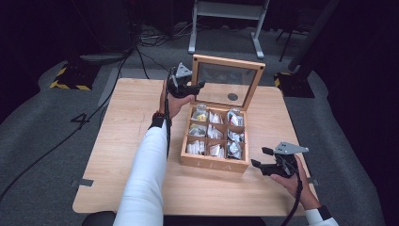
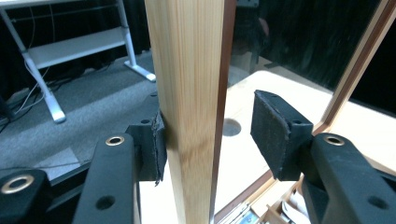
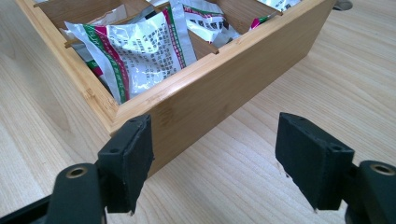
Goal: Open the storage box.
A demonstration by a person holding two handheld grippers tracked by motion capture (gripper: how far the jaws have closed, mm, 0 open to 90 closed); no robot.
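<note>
My left gripper (image 2: 208, 140) straddled the pale-grained wooden frame of the glass-paned lid (image 1: 229, 81), one rough pad touching, the other apart. The bamboo tea box (image 1: 214, 162), its square compartments holding crinkled foil sachets (image 3: 140, 49), sat mid-table. My right gripper (image 3: 215, 161) gaped empty near its front corner.

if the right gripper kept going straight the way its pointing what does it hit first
Most likely the near corner of the wooden box: the right gripper has its open jaws aimed at it, though the remaining gap is hard to judge.

left tongs (image 1: 200, 85) raised, jaws apart, right tongs (image 1: 261, 157) low, agape
</note>
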